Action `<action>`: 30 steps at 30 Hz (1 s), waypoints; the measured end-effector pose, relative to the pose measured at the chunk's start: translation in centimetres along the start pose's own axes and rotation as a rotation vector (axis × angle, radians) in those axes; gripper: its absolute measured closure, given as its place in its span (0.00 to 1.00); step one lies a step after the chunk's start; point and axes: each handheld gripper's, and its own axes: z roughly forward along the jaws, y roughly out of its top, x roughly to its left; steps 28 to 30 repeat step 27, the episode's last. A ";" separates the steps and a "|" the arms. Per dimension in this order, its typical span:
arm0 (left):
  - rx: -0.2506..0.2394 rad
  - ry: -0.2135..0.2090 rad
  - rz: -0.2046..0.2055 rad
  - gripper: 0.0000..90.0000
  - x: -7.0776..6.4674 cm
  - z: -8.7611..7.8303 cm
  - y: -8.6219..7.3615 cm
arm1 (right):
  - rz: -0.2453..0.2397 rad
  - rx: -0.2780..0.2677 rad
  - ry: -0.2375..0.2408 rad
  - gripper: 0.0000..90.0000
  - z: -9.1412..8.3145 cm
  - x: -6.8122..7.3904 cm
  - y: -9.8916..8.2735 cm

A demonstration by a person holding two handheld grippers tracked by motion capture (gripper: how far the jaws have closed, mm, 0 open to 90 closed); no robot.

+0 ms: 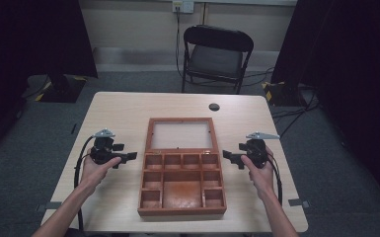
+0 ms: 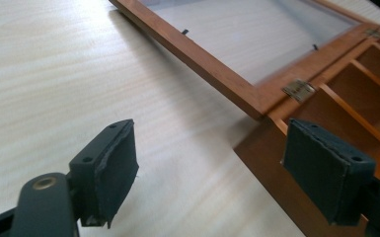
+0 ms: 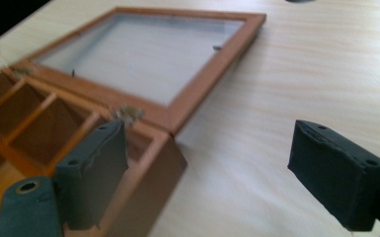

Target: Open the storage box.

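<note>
So the box (image 1: 182,185) sits mid-bench (image 1: 123,106) right between my hands, lid (image 1: 181,134) flopped open flat on the far side, compartments looking empty; its long axis runs away from me, so each long side wall faces one hand-held gripper. My left hand-held gripper (image 1: 126,158) is just off the left wall and the right hand-held gripper (image 1: 228,158) just off the right, both pointing inward near the hinge end, about equally close; neither touches the wood. Both have their jaws spread wide with nothing between them; I'd guess the lid is next.
</note>
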 end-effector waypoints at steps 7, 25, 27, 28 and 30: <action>0.067 0.065 0.059 0.19 -0.4 -1.1 -1.4 | 0.020 0.049 -0.066 0.16 -2.2 -0.8 -2.5; 0.072 0.235 0.150 0.06 -1.1 0.7 -5.6 | -0.085 0.121 -0.283 0.09 -2.8 -1.5 -8.5; 0.070 0.242 0.139 0.04 -1.1 0.7 -5.6 | -0.082 0.106 -0.284 0.09 -2.8 -1.6 -8.7; 0.070 0.242 0.139 0.04 -1.1 0.7 -5.6 | -0.082 0.106 -0.284 0.09 -2.8 -1.6 -8.7; 0.070 0.242 0.139 0.04 -1.1 0.7 -5.6 | -0.082 0.106 -0.284 0.09 -2.8 -1.6 -8.7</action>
